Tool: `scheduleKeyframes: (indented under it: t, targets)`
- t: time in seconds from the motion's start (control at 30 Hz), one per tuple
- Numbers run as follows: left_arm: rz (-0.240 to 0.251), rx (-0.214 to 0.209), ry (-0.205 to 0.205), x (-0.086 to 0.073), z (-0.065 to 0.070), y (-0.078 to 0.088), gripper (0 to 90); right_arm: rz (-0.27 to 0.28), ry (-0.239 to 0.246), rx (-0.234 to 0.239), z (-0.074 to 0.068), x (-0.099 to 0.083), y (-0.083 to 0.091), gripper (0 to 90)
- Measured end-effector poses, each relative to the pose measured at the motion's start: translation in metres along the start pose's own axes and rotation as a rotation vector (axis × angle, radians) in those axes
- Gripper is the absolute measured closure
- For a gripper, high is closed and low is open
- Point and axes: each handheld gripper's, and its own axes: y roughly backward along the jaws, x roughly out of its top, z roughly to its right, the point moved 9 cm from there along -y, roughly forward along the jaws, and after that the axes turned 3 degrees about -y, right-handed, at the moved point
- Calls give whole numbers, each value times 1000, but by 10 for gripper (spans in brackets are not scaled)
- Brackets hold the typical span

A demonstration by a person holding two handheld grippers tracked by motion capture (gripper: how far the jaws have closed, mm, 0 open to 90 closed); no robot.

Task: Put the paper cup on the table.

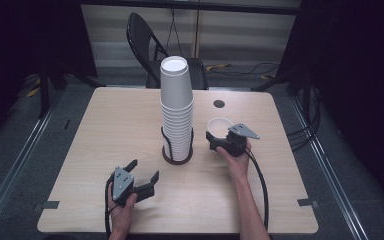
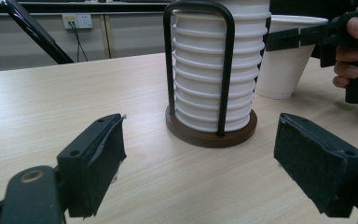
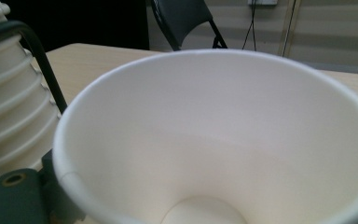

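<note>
Pale wooden table (image 1: 110, 130): right gripper (image 1: 219, 140) clamped the light, crushable white paper cup (image 1: 219, 127) at its rim; left gripper (image 1: 142, 177) gaped empty

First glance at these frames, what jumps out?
A tall stack of white paper cups, upside down in a wire-framed holder with a round dark base, stands mid-table and dominates. Just right of it, the right gripper grips a single upright cup by its rim, its open mouth looming large in the right gripper view. The left gripper sits near the table's front edge, jaws wide apart, pointing at the stack.
</note>
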Motion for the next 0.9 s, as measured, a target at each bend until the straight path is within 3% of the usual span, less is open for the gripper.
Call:
scheduleKeyframes:
  t: [0.17,0.3,0.5,0.9]
  targets:
    - [0,0,1,0,0,0,161,-9,-10,-6,2,0,-1,111]
    - [-1,1,0,0,0,0,161,-86,-27,-6,4,-7,-3,122]
    - [0,0,2,0,0,0,161,-128,-33,-14,7,-15,-4,131]
    - [-1,1,1,0,0,0,161,-156,-45,-27,8,-26,3,136]
